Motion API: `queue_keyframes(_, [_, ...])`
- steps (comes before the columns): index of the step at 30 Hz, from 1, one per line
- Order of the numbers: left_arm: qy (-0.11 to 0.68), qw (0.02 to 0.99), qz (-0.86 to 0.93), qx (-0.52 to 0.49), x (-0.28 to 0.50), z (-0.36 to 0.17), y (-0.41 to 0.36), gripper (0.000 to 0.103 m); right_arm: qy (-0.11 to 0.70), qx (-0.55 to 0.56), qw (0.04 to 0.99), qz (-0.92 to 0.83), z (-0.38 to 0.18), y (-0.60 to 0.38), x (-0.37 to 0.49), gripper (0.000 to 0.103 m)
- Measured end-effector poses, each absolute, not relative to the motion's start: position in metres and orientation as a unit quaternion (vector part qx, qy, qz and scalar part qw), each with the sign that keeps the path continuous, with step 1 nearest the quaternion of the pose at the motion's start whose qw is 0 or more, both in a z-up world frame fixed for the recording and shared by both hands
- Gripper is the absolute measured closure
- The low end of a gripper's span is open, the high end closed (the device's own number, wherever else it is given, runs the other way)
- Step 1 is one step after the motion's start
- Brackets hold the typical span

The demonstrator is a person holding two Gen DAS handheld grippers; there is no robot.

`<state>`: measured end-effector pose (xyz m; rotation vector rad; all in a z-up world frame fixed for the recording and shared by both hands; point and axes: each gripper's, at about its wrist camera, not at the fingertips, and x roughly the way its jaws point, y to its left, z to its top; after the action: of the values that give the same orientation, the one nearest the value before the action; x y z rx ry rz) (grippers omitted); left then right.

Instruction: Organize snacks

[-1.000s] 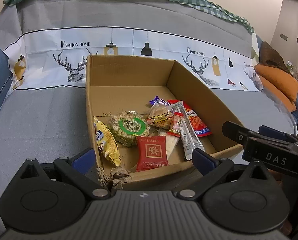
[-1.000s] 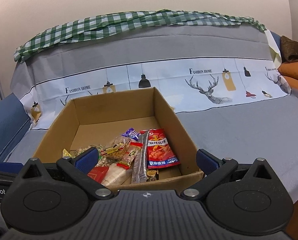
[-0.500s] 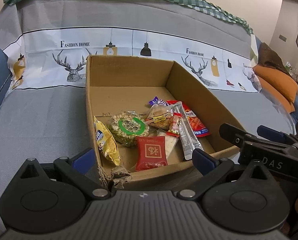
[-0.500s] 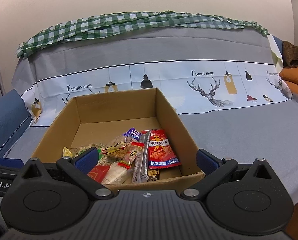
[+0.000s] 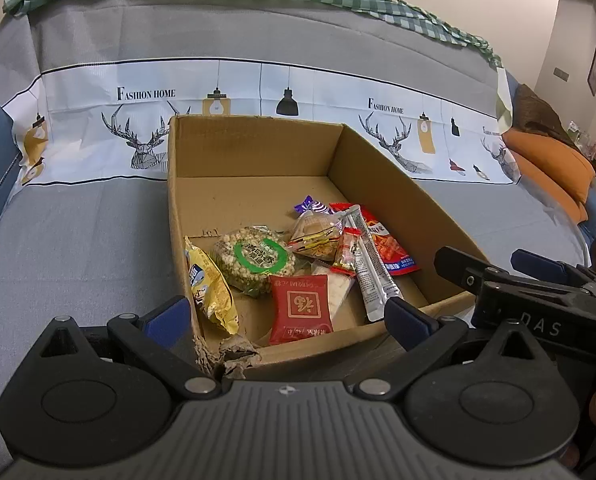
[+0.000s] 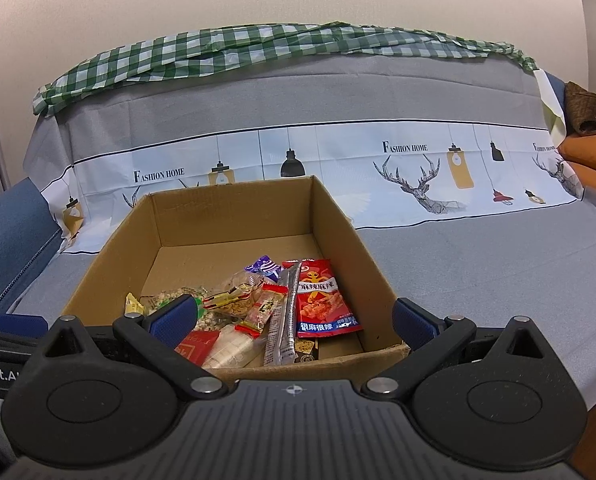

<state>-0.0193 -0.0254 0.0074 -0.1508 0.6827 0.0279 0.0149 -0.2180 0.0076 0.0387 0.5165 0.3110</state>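
Note:
An open cardboard box (image 5: 393, 192) (image 6: 349, 236) sits on a grey covered sofa seat. Several snack packets lie in its near half: a yellow chip bag (image 5: 210, 288), a round green-labelled bag (image 5: 258, 260), a red square packet (image 5: 299, 308), a silver stick pack (image 5: 371, 276) (image 6: 284, 320) and a red spicy snack bag (image 5: 389, 244) (image 6: 321, 300). My left gripper (image 5: 286, 316) hangs open just before the box's near wall, nothing between its fingers. My right gripper (image 6: 294, 320) is open too, level with the near edge. In the left wrist view the right gripper's body (image 5: 537, 296) shows at the right.
The box's near left corner (image 5: 226, 356) is torn. The sofa back carries a deer-print cover (image 6: 417, 176) and a green checked cloth (image 6: 258, 52). An orange cushion (image 5: 549, 168) lies at the far right. A blue cushion (image 6: 10, 236) is at the left.
Both grippers have shifted only slightly; the right wrist view has tilted up a little. The snacks and the box have not moved.

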Motion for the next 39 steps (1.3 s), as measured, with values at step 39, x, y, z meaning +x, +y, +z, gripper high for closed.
queue_keyframes(39, [0.329,0.942,0.0,-0.066,-0.022,0.0065,-0.0247,0.0,0.252,0.013,0.956,0.151,0.009,-0.2173,0.0142,0.001])
